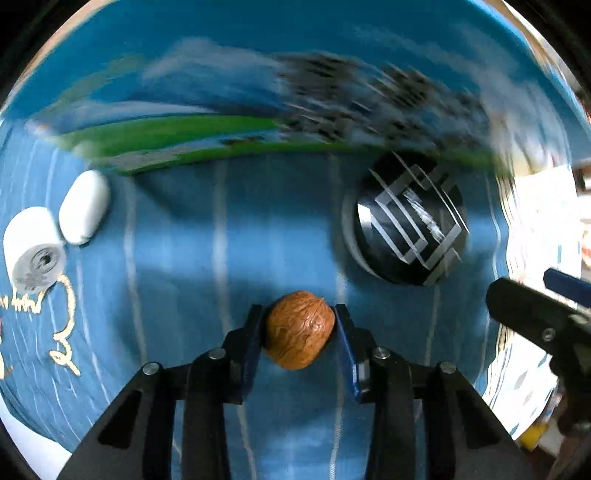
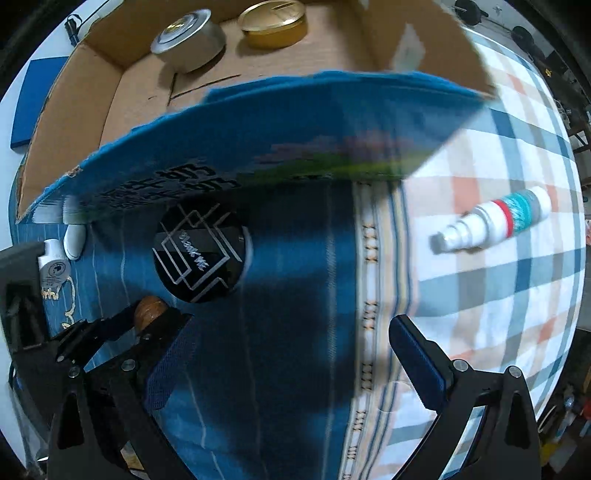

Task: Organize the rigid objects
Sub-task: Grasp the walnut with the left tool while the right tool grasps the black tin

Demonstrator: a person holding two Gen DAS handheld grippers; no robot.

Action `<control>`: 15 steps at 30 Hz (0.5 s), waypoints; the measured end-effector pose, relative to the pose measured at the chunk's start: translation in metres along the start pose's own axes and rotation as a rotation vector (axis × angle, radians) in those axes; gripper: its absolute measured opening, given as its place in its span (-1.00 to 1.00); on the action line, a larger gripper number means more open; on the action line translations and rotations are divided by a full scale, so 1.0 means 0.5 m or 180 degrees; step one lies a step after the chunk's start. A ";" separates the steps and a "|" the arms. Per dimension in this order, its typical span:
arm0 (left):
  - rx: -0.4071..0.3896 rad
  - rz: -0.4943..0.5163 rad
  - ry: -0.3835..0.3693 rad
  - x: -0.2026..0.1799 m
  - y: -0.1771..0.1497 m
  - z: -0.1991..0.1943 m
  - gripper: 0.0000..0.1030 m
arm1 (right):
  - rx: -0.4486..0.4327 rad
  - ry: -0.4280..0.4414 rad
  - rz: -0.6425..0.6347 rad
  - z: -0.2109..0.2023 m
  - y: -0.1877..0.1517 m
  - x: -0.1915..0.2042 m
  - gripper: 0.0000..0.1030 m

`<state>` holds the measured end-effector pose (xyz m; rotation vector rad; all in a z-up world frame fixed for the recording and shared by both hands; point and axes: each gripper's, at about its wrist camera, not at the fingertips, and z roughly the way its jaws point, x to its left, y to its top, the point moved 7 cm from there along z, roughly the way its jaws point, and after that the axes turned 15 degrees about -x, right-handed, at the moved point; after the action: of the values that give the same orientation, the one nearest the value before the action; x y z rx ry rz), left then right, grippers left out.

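walnut [image 1: 300, 329] sits clamped between the two blue pads of the left gripper [image 1: 299, 332], shell touching both pads, held above the blue cloth [image 1: 221, 240]; in the right wrist view the same walnut [image 2: 149, 311] shows as a brown knob in the left gripper [image 2: 147, 317] at the lower left; the right gripper [image 2: 291, 369] has its fingers [image 2: 417, 358] spread wide with nothing between them, hanging over the dark blue cloth [image 2: 288, 314] and its striped border; its black body also shows at the right edge of the left wrist view, though its fingertips are not visible there;

beyond the walnut, up and to the right, a round black tin [image 1: 406, 221] with silver angular lines lies on the cloth, well apart from the pads; in the right wrist view the black tin [image 2: 201, 254] lies just past the walnut; at the far left a white pill-shaped case [image 1: 84, 206] lies just beside a white bottle [image 1: 31, 249] lying on its side; behind these runs the blue printed wall of a cardboard box [image 2: 295, 140], blurred by motion; inside the box stand a silver tin [image 2: 188, 38] and a gold tin [image 2: 273, 24], near each other at the back; to the right, on the checked cloth [image 2: 498, 295], a white spray bottle [image 2: 491, 221] with a teal and red label lies on its side, well apart from the box.
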<state>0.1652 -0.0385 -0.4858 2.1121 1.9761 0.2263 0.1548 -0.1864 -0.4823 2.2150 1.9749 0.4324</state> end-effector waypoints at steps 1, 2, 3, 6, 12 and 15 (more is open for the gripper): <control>-0.0032 -0.0071 0.0045 0.019 0.001 -0.002 -0.33 | 0.0003 0.0022 0.0005 0.007 0.002 0.012 1.00; -0.0041 -0.0144 0.0066 0.039 0.003 -0.001 -0.33 | 0.0005 0.0043 0.0010 0.013 0.005 0.024 1.00; -0.0056 -0.0236 0.0077 0.058 0.004 0.000 -0.33 | 0.0003 0.0053 0.0016 0.020 0.008 0.036 1.00; -0.0040 -0.0389 0.0133 0.103 -0.002 0.009 -0.33 | 0.0021 0.0152 0.0132 0.049 0.019 0.079 1.00; -0.0028 -0.0394 0.0092 0.120 -0.001 0.011 -0.33 | 0.0004 0.0021 0.0227 0.097 0.041 0.126 1.00; -0.0030 -0.0378 0.0117 0.119 -0.001 0.012 -0.34 | -0.0019 -0.0161 0.0157 0.106 0.049 0.133 0.62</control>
<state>0.1706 0.0205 -0.4948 1.9903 2.1084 0.2539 0.2003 -0.1196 -0.5176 2.2522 1.8952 0.3840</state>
